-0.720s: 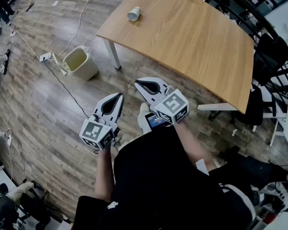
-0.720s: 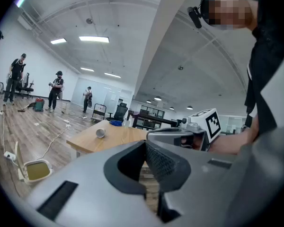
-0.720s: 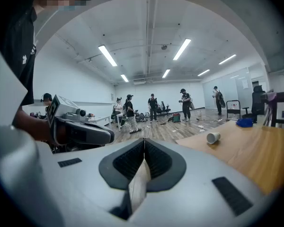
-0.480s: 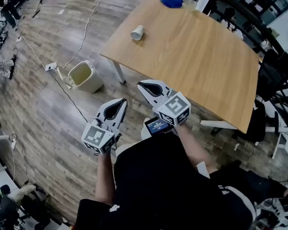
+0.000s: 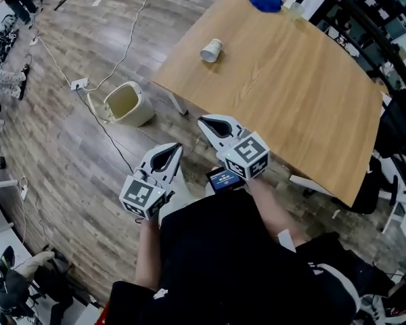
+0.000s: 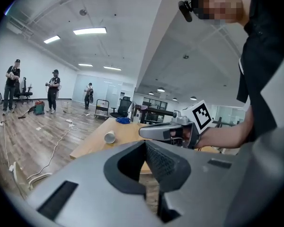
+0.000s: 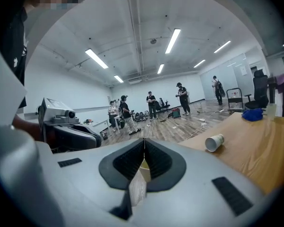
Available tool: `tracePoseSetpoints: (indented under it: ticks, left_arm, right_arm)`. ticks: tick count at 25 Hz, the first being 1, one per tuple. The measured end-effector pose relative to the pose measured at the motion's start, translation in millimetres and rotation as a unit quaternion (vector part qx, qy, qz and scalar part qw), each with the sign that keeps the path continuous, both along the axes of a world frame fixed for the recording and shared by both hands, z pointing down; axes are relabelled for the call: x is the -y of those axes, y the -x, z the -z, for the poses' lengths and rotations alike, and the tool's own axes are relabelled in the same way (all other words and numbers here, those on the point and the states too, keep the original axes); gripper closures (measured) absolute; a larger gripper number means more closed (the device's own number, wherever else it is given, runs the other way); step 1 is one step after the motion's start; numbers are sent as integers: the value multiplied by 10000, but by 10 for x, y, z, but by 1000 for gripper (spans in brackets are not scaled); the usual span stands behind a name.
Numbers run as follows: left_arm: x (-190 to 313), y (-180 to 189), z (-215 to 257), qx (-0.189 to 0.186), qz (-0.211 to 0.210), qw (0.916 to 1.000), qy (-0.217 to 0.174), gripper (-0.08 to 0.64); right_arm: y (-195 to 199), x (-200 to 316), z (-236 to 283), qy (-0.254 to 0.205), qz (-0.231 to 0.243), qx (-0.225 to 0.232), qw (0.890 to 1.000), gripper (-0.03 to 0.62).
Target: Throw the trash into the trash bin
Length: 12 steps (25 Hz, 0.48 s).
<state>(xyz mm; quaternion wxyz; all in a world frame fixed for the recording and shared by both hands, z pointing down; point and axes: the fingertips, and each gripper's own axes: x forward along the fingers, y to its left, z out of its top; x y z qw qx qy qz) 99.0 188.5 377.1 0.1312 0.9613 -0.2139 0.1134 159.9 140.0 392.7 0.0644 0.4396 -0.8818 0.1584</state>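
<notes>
A white paper cup (image 5: 211, 50) lies on its side on the wooden table (image 5: 291, 93), near its far left part. It also shows as the cup (image 6: 109, 137) in the left gripper view and the cup (image 7: 214, 142) in the right gripper view. A cream trash bin (image 5: 127, 104) stands open on the floor left of the table. My left gripper (image 5: 178, 145) hangs shut and empty over the floor short of the table. My right gripper (image 5: 199, 120) is shut and empty at the table's near corner. Both are well short of the cup.
A blue bundle (image 5: 264, 1) lies at the table's far end. Cables and a power strip (image 5: 79, 84) run across the wood floor by the bin. Black chairs (image 5: 392, 124) stand right of the table. Several people (image 7: 151, 103) stand far off in the room.
The table, cup and bin have slid down and nearer in the head view as the person steps toward them. Both grippers stay shut in much the same place before the body.
</notes>
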Motion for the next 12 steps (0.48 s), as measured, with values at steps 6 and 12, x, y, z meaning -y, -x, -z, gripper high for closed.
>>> tracePoseSetpoints:
  ticks: [6,12]
  left_arm:
    - [820,-13,-28,-289,-463,9985,-109,563]
    - [1516,143,80,-229,-825,9958,-337,563]
  right_arm:
    - [-120,716,-2,-39,-634,-290,9976,594]
    - [-102,1251,188,-184,-1114,-540,9921,594]
